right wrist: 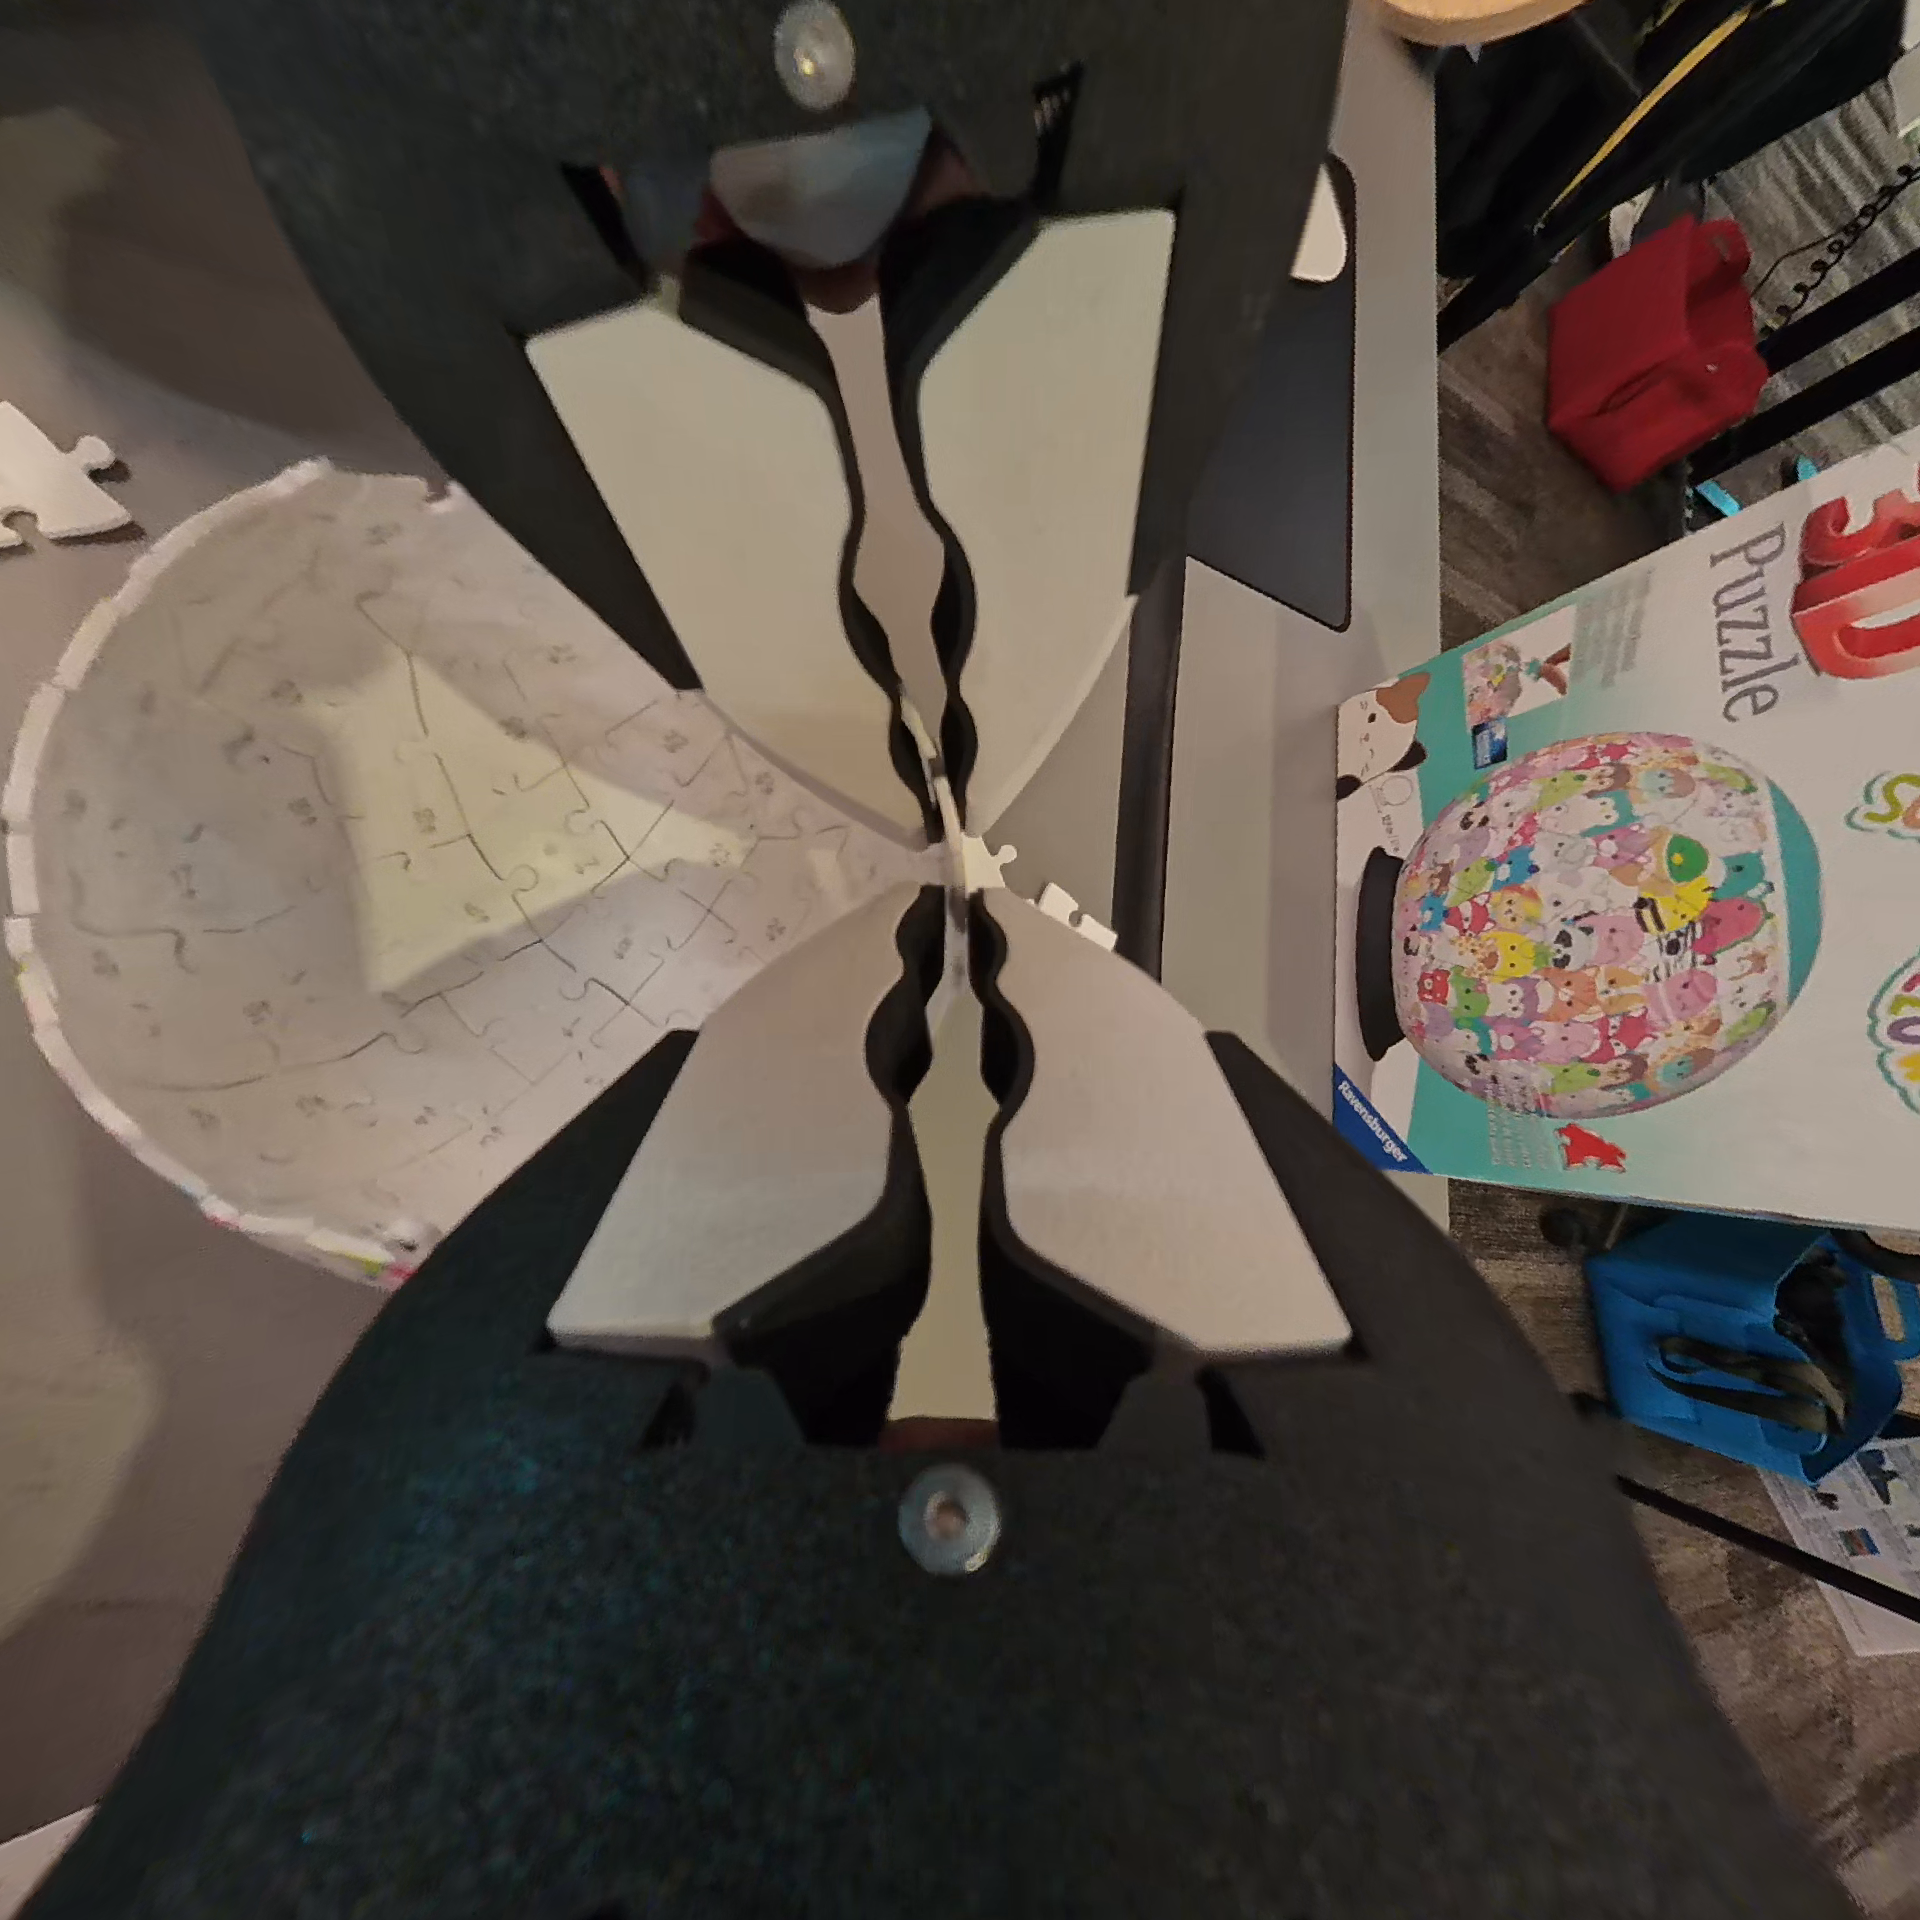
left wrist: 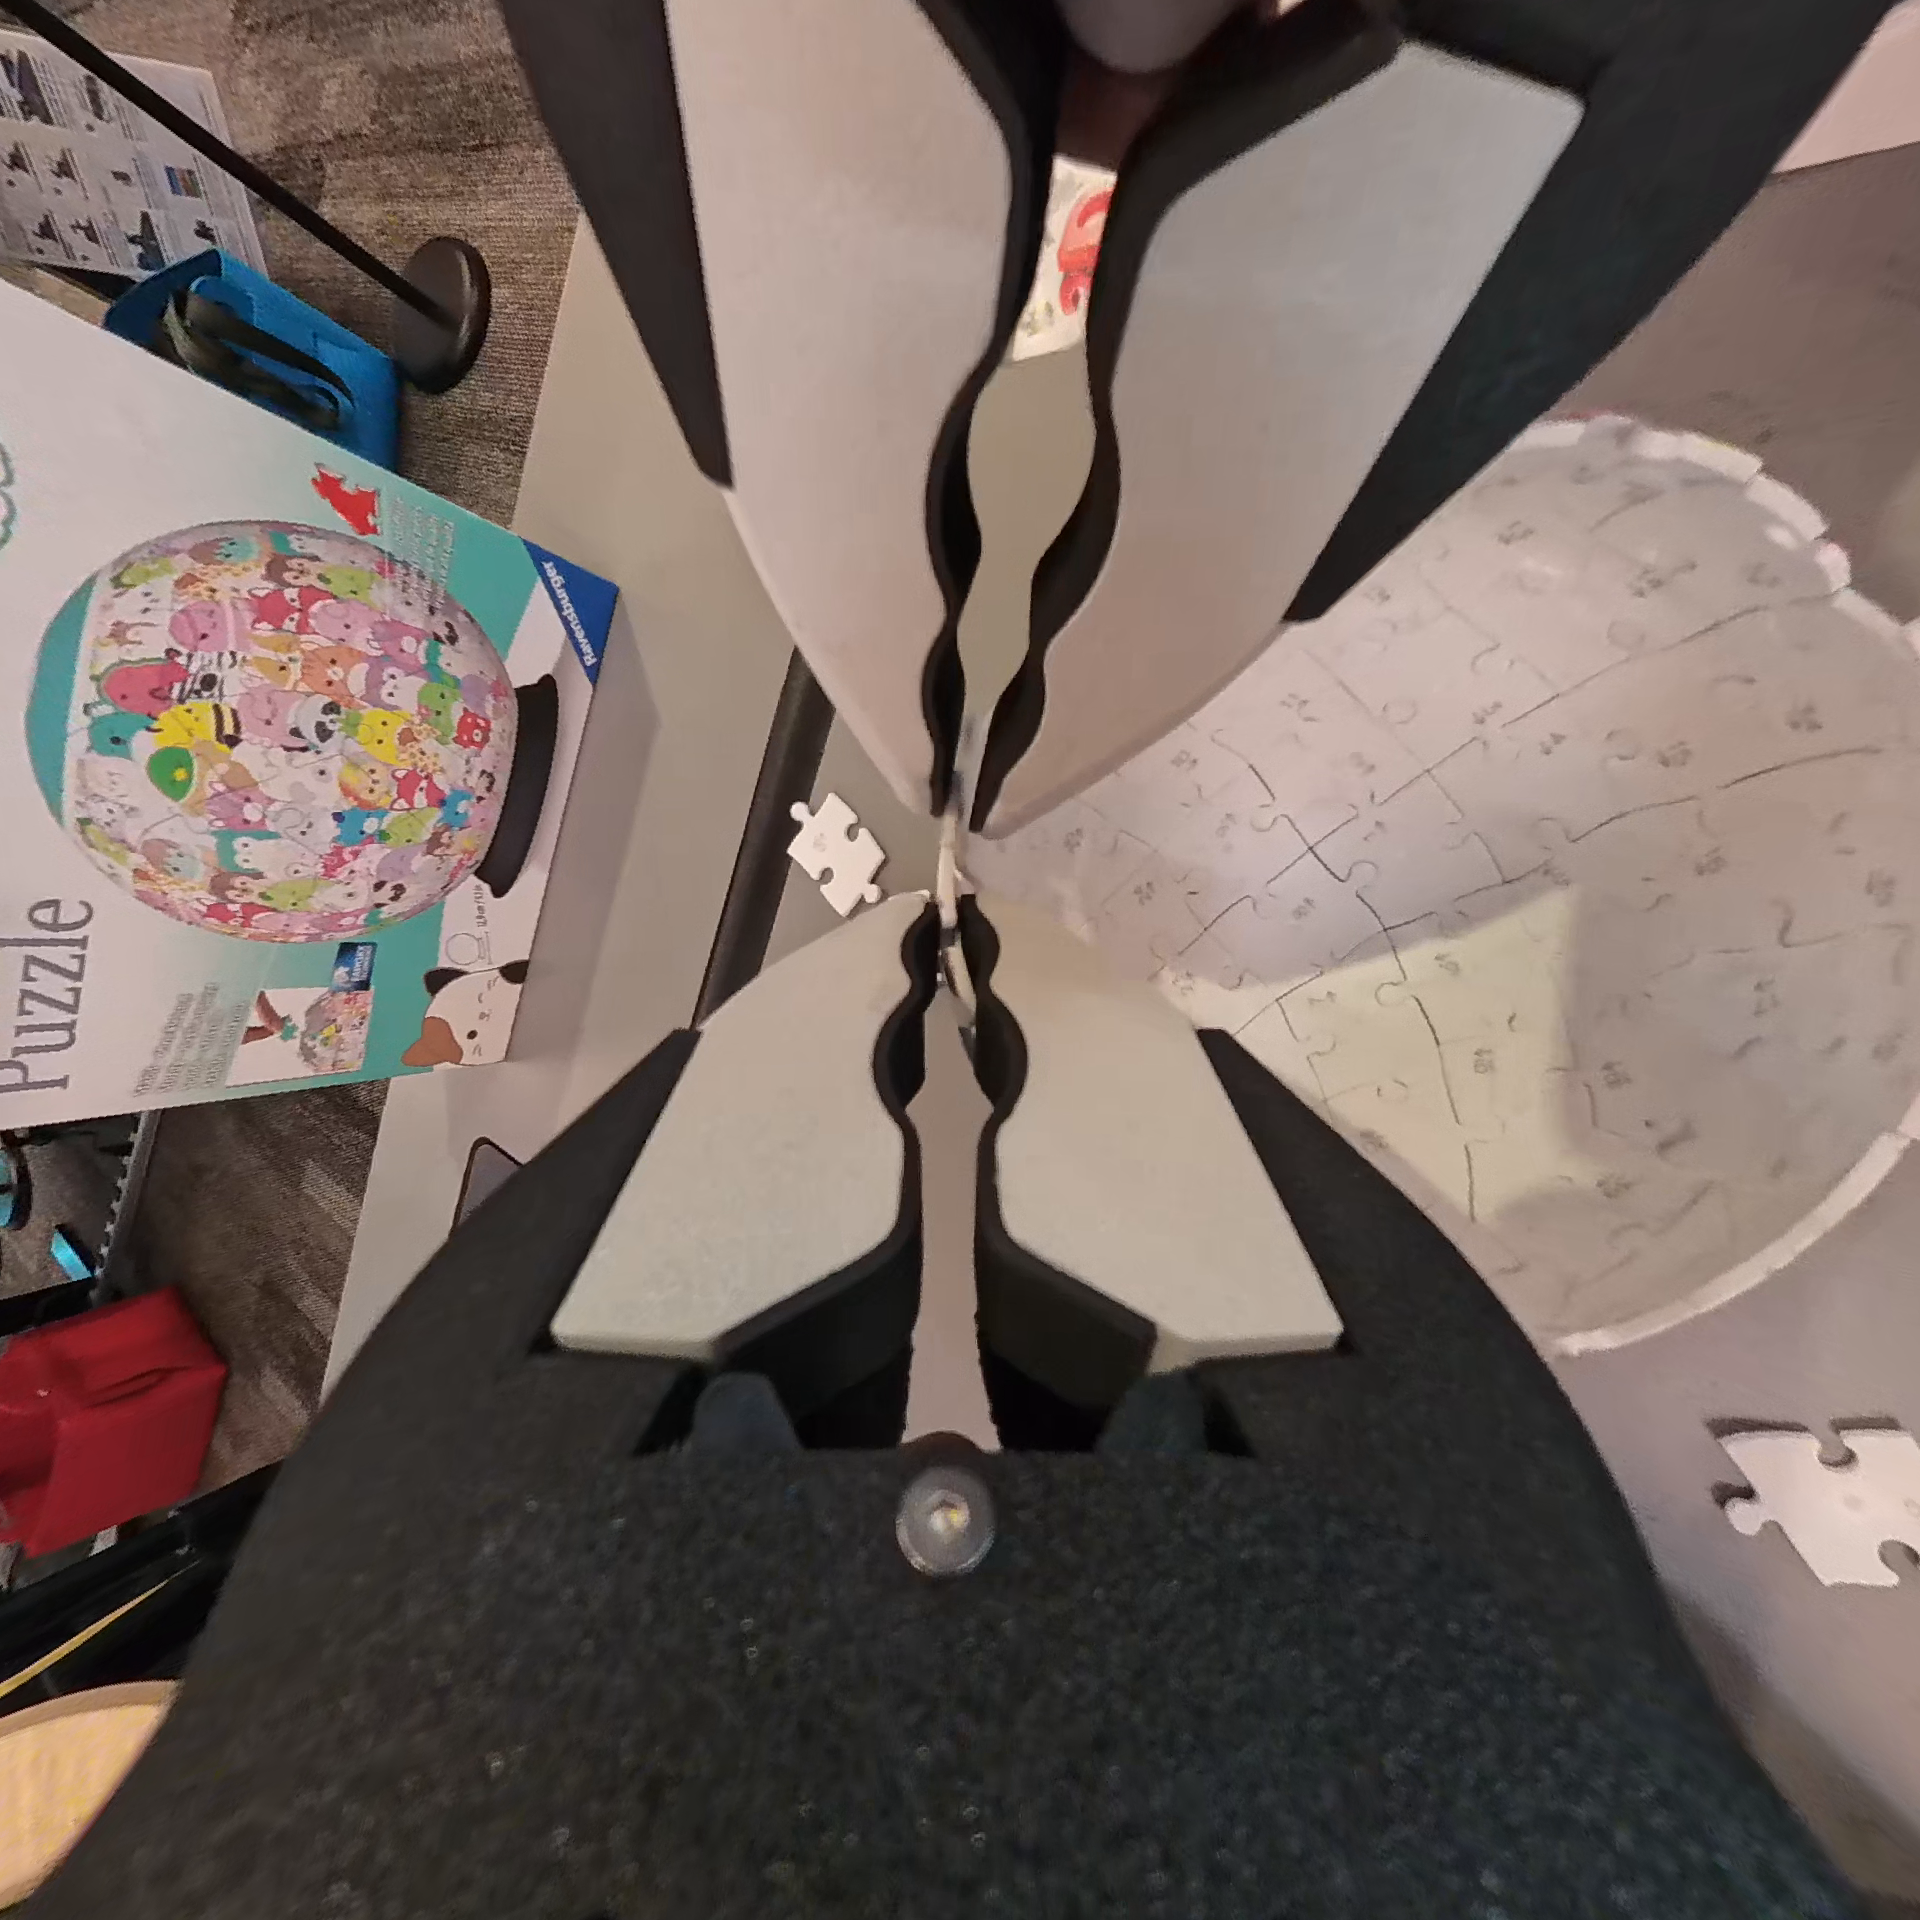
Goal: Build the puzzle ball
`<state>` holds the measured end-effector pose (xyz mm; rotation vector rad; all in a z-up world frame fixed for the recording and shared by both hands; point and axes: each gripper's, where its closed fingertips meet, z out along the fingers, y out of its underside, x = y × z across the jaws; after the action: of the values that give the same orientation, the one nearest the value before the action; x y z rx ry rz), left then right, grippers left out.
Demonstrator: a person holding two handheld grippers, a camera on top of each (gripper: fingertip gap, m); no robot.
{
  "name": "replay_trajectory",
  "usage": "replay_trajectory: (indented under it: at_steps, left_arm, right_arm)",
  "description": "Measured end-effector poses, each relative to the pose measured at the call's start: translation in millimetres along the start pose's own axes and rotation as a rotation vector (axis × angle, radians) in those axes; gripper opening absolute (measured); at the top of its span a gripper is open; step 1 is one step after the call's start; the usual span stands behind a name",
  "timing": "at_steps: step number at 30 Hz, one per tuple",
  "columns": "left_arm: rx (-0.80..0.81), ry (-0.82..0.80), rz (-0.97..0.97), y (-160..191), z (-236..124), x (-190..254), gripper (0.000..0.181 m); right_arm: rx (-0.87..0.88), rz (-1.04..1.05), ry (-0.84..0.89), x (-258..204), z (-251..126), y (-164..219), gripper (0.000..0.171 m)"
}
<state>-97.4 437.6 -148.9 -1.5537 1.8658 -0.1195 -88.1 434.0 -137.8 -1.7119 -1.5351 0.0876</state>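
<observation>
Left gripper (left wrist: 951, 914): sitting closest to its camera, tips pinching together on a thin white puzzle piece (left wrist: 948, 868) seen edge-on.
Right gripper (right wrist: 954, 902): closing narrow from the opposite side, its tips nipping the same white piece, whose knob is sticking out just past them.
Meeting point: both grippers are facing each other tip to tip above the bench (left wrist: 644, 343).
Puzzle ball (left wrist: 1558, 883): lying open as a half-built shell on the bench beside the grippers, its white numbered inside facing up.
Loose pieces: one (left wrist: 836, 852) is lying face-down near the bench edge; another (left wrist: 1829, 1507) is resting near the shell.
Puzzle box (right wrist: 1662, 914): sitting off the bench edge, showing a colourful ball.
</observation>
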Motion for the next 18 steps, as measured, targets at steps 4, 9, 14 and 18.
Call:
replay_trajectory:
  at_steps: [4, 9, 14, 18]
  left_arm:
    - [0.010, 0.007, -0.014, -0.9, 0.6, -0.1, 0.003]
    - [0.017, 0.026, -0.031, -0.4, -1.1, -0.4, 0.003]
    - [0.014, 0.009, -0.007, -0.5, 0.6, 0.3, 0.003]
    - [0.004, 0.000, 0.003, 0.6, 0.3, -1.0, 0.003]
  right_arm:
    - [0.004, -0.050, 0.021, 0.8, 0.6, -1.3, 0.003]
    - [0.002, -0.080, 0.050, 1.9, 0.7, -3.2, 0.002]
    - [0.023, -0.030, 0.007, 0.7, 1.1, -1.4, 0.002]
    - [0.032, -0.039, 0.017, 1.6, 2.0, -2.3, 0.002]
